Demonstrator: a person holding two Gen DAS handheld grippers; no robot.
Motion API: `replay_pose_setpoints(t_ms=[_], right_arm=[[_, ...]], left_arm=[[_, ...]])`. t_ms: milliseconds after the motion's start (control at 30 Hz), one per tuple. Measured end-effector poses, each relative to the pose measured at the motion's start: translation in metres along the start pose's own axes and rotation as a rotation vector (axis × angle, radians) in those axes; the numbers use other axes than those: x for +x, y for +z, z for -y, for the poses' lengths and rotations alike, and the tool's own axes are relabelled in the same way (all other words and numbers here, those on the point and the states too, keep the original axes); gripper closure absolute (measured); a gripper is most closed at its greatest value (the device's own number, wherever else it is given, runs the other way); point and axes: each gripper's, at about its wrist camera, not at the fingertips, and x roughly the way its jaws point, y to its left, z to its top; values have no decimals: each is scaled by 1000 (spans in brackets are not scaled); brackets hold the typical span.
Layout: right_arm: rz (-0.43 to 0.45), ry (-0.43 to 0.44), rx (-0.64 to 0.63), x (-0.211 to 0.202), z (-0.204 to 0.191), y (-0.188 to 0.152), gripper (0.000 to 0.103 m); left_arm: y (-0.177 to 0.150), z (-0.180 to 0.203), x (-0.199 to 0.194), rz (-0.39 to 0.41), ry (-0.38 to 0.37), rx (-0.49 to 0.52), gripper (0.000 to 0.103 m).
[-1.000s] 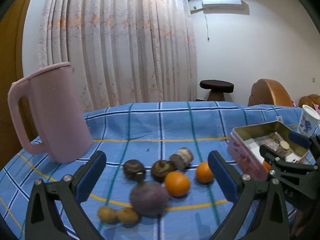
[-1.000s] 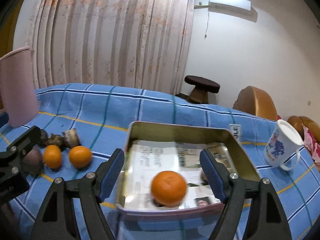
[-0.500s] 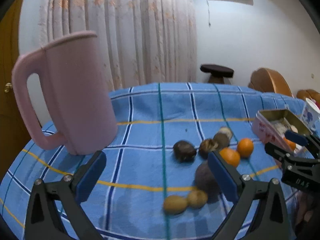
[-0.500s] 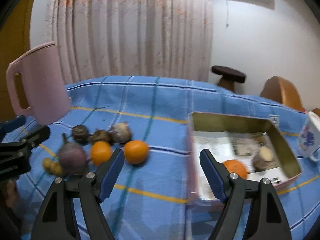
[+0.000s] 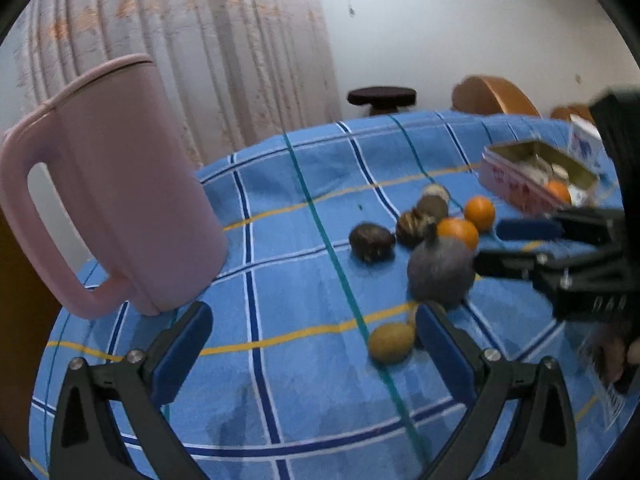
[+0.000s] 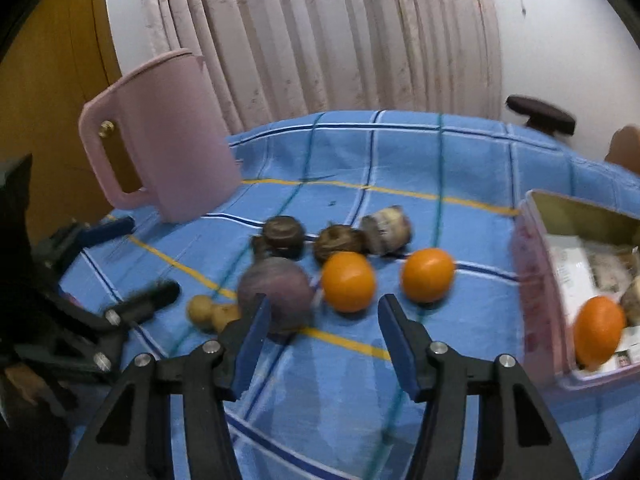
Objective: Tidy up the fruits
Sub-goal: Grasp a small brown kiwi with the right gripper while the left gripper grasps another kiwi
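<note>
On the counter (image 6: 460, 160) sits a tin (image 6: 536, 280) holding one orange. Our right tongs (image 6: 320, 320), empty, jaws just narrowing, approach the nearest loose orange (image 6: 348, 281), probably next to grasp. Left tongs (image 5: 314, 346) gape empty.

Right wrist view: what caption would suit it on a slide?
Open right gripper nears two oranges on a blue checked cloth; a third sits in the tin.
</note>
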Motion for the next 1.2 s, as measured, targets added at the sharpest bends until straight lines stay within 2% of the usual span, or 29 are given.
replay_pose_setpoints(t_ms=[100, 367, 467, 567, 600, 800, 1000, 1133, 1200], right_arm=[[-37, 107, 62, 9, -4, 3, 45], [-125, 161, 72, 24, -20, -5, 45], [-133, 136, 38, 28, -28, -7, 47], [-143, 147, 24, 30, -33, -6, 67], [-154, 153, 20, 33, -36, -6, 68], [-164, 117, -23, 45, -51, -5, 68], [-167, 155, 7, 50, -47, -2, 68], [-172, 159, -16, 55, -55, 3, 68], [-179, 157, -28, 57, -57, 5, 73]], left_arm=[[-3, 3, 3, -21, -8, 32, 0], [-13, 6, 6, -51, 17, 122, 0], [-14, 1, 7, -59, 41, 118, 0], [-14, -5, 8, -66, 55, 100, 0], [-14, -7, 8, -66, 59, 95, 0], [-15, -19, 8, -69, 70, 51, 0], [-15, -19, 8, -64, 48, 48, 0], [-14, -21, 7, -65, 68, 48, 0], [-15, -25, 10, -74, 75, 34, 0]])
